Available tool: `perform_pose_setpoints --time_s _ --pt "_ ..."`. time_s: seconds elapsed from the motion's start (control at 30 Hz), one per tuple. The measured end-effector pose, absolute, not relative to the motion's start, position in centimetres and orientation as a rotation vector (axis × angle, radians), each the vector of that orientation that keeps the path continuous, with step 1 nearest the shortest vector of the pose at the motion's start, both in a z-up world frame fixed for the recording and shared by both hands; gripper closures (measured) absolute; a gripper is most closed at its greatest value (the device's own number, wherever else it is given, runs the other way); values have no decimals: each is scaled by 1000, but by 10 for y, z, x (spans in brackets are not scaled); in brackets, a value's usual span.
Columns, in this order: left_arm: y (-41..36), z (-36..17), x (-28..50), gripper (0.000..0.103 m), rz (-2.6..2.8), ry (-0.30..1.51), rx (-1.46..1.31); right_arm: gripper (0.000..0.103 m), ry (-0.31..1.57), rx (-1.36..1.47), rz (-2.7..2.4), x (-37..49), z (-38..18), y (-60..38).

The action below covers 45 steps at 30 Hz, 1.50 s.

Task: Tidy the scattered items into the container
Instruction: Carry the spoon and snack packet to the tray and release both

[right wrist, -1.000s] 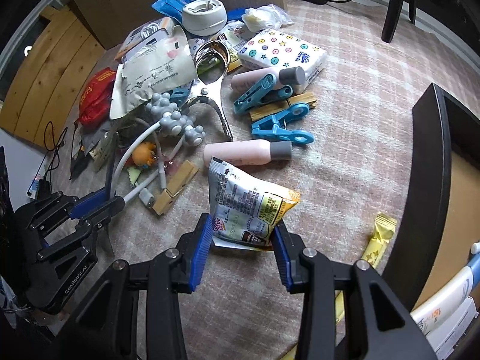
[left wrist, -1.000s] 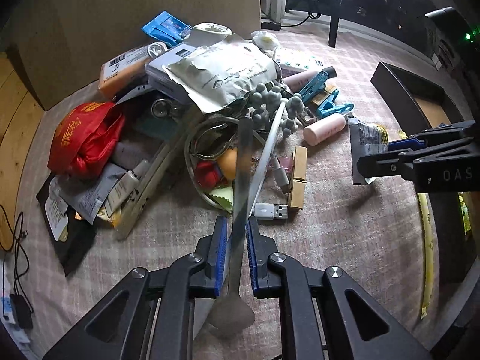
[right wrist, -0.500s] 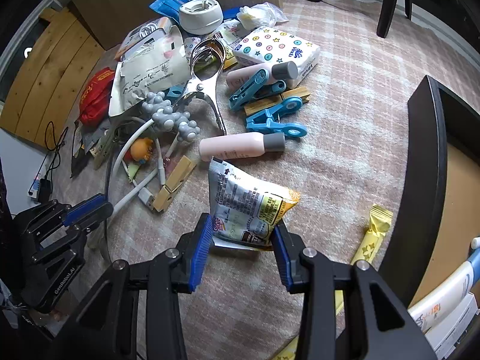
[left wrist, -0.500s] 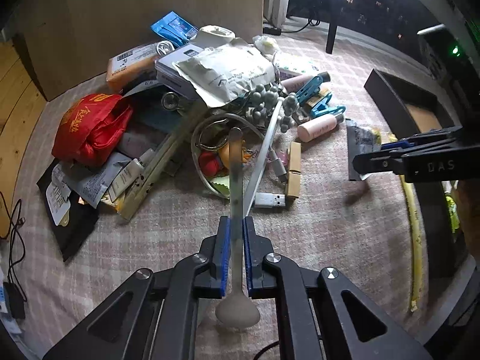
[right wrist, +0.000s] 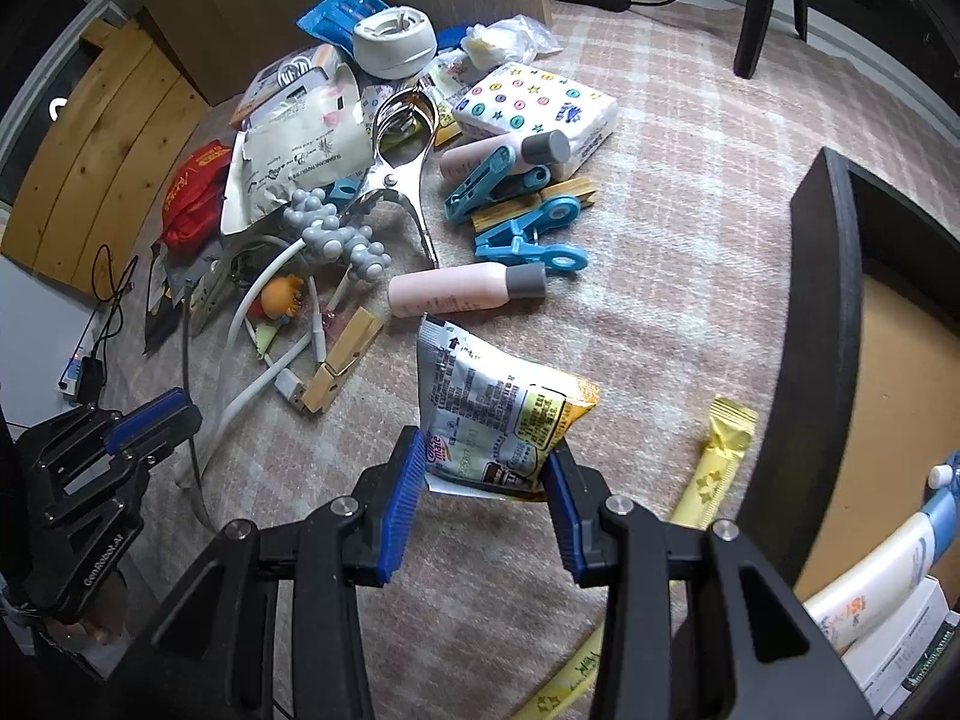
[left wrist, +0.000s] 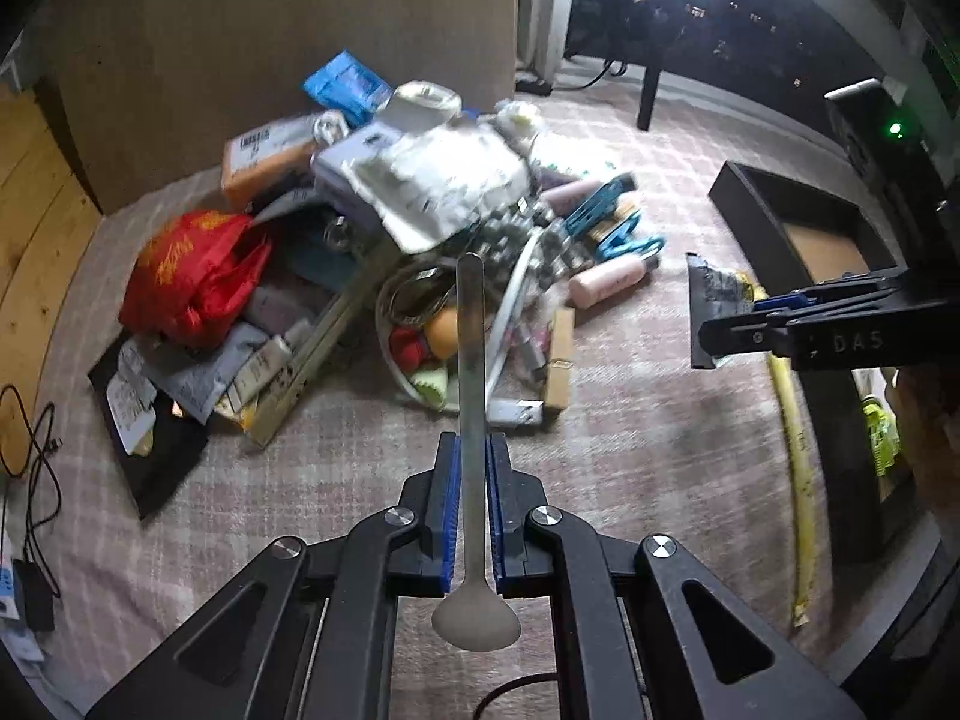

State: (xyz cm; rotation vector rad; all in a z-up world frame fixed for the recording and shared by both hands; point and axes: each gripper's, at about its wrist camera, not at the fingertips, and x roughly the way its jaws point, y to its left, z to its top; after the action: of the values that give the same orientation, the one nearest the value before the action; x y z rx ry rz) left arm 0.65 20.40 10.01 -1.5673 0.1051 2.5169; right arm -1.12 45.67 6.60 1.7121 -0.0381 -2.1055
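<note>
My left gripper (left wrist: 474, 462) is shut on a metal spoon (left wrist: 471, 360), held above the rug with its handle pointing at the pile and its bowl near the camera. My right gripper (right wrist: 483, 468) is shut on a silver and yellow snack packet (right wrist: 498, 414), which hangs clear of the rug just left of the black container (right wrist: 822, 330). The left wrist view shows that gripper (left wrist: 780, 330) and packet (left wrist: 714, 294) beside the container (left wrist: 756, 216). The left gripper (right wrist: 150, 420) appears at the lower left of the right wrist view.
A pile lies on the checked rug: red bag (left wrist: 192, 270), pink bottle (right wrist: 462, 294), blue clips (right wrist: 528, 240), star-print tissue pack (right wrist: 540, 102), metal tongs (right wrist: 396, 150), white cable (right wrist: 258, 390), wooden peg (right wrist: 342, 360). Yellow sachet (right wrist: 714, 462) lies by the container. A tube and boxes sit inside it.
The left jaws tightened on the spoon and lifted it off the rug. The right gripper carried the packet sideways to the right, closer to the black container.
</note>
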Motion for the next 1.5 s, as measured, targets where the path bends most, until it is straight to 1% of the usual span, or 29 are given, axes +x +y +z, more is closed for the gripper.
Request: perform_pose_setpoints --time_s 0.13,0.2,0.37,0.63,0.9,1.1,1.13,1.17,1.2,1.23,1.3,1.37,1.5 --pt "219 114 3 95 2513 104 -1530 64 -45 1692 -2135 -4 83 475" --pt "230 120 0 95 2504 111 -1507 64 -50 1687 -2151 -35 111 464" --pt "273 128 -5 95 2437 109 -1468 64 -60 1686 -2212 -58 104 435" --pt "367 145 -5 95 2276 125 -1384 64 -97 1708 -2372 -47 129 529" --pt "454 154 3 95 2146 158 -1343 64 -206 1788 -2516 -30 136 627" --pt "496 155 14 95 2083 213 -1320 64 -275 1833 -2580 -17 133 669" --pt "501 155 15 92 2075 220 -1314 64 -286 1836 -2587 -15 132 675" --pt "505 156 18 72 2065 232 -1314 63 -305 1835 -2594 -13 132 680" --pt "508 156 20 46 2058 241 -1318 63 -327 1832 -2600 -12 132 685" --pt "509 158 22 42 2065 243 -1309 61 -337 1840 -2600 -11 131 687" --pt "507 161 26 49 2102 277 -1271 60 -357 1852 -2596 -13 130 688" --pt "502 162 26 49 2124 306 -1267 60 -364 1841 -2592 -13 129 685" --pt "477 160 20 49 2166 295 -1290 60 -355 1829 -2569 -15 128 671"
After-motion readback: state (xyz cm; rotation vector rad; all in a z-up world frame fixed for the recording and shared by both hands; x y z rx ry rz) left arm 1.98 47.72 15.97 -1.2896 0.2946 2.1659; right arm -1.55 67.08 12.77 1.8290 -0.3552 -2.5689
